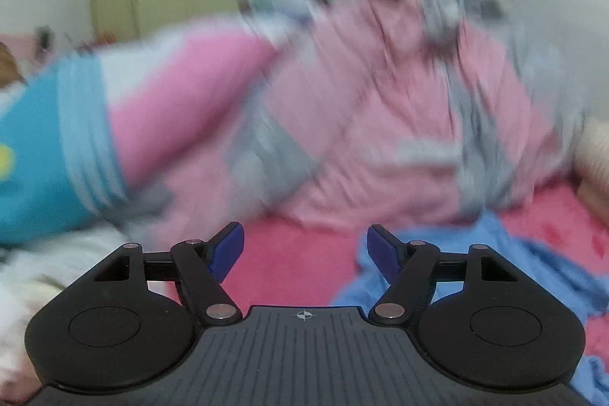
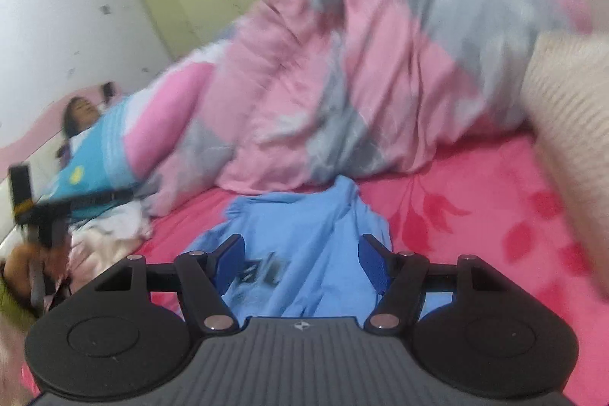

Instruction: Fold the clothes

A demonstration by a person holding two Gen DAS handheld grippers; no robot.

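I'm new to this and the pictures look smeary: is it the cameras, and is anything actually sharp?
Left wrist view: the pink and grey quilt is streaked by motion blur, while the left gripper looks crisp. Right wrist view: the same smear on the quilt and the blue shirt, with the right gripper sharp. Both views bow at the edges, with dark corners.
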